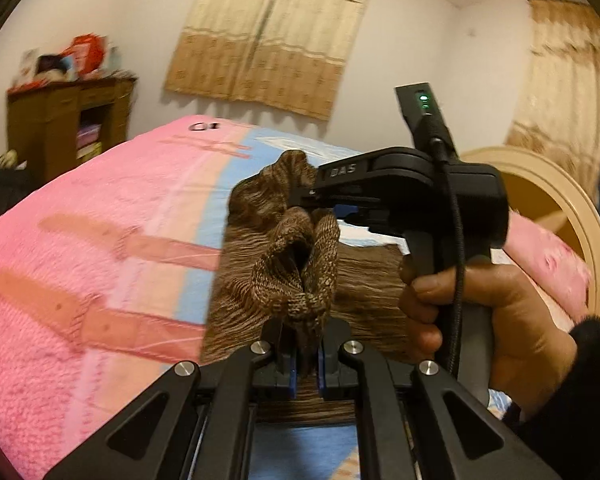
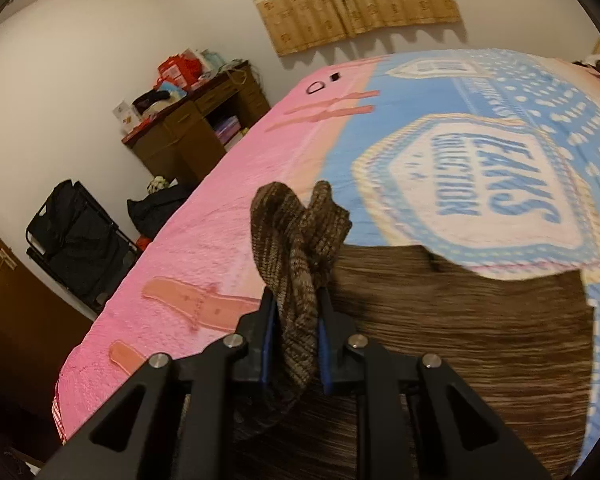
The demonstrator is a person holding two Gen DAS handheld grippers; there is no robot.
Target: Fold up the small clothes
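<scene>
Both your left tongs (image 1: 307, 354) and right tongs (image 2: 296, 354) are clamped on bunched edges of the brown knit garment (image 2: 460, 340), lifted off the bed (image 2: 228, 248); by my judgement the fold is begun, not yet laid.

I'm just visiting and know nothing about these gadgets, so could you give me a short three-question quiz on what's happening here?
1. True or false: both grippers are clamped on the brown knitted garment.
2. The bedspread beside the garment is mostly: A green, B pink, C grey.
3. In the left wrist view, what shows the right gripper is switched on?

Key
1. True: the left gripper pinches one bunch, the right another.
2. B.
3. A small green light glowing on its top.
</scene>
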